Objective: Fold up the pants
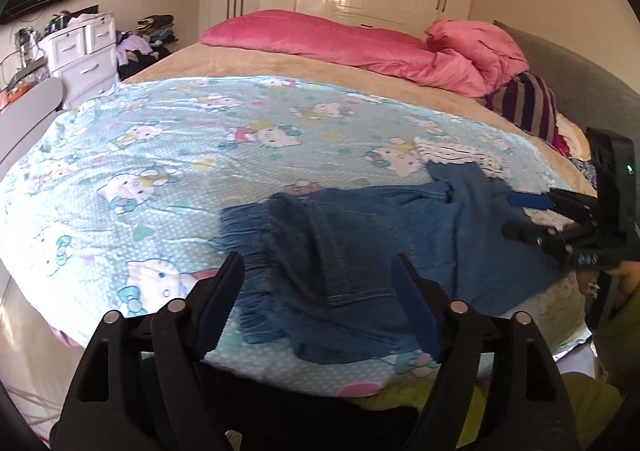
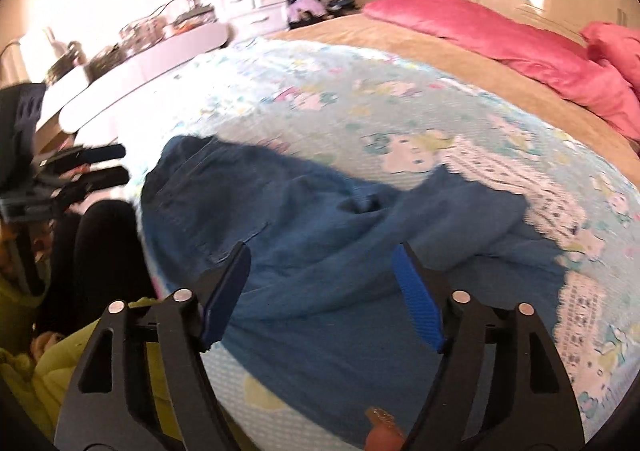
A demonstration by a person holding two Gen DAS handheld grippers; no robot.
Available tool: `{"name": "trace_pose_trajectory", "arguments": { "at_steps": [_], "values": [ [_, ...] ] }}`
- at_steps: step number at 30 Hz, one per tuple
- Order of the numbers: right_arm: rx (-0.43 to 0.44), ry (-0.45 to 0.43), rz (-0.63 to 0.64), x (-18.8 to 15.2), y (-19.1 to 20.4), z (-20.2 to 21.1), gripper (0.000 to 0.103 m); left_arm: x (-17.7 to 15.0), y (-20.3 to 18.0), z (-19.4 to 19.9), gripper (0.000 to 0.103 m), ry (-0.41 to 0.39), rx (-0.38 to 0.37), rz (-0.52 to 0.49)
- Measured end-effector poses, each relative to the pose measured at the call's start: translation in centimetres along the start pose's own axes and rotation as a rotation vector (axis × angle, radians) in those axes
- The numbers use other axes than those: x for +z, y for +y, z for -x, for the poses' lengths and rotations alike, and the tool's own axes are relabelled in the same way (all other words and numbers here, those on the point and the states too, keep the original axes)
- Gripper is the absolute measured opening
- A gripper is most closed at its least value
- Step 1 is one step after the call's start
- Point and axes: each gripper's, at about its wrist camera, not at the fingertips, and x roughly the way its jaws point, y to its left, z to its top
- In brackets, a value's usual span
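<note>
Blue denim pants lie bunched and partly folded on a light-blue cartoon-print sheet, near the bed's front edge. The fringed hems lie at the left and the wider part spreads to the right. My left gripper hangs open just above the hem end, with nothing between its blue pads. In the right wrist view the pants fill the middle, and my right gripper stands open over them, holding nothing. Each gripper shows in the other's view: the right gripper at the right edge, the left gripper at the left edge.
A white patterned cloth lies under the pants' far right side. A pink duvet and a striped cloth sit at the head of the bed. White drawers and a long white table stand to the left. A yellow-green garment is close below.
</note>
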Motion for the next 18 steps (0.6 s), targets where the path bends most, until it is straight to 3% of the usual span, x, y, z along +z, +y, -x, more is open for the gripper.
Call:
{"name": "trace_pose_trajectory", "arguments": {
  "at_steps": [6,18],
  "values": [
    [-0.072,-0.039,-0.020,0.4,-2.0,1.0,0.074,0.0,-2.7,-0.8,0.085,0.026,-0.080,-0.029],
    [-0.151,0.015,-0.082,2.9,-5.5,-1.5,0.076,-0.7,-8.9,-5.8,0.081,0.148,-0.261,-0.126]
  ]
}}
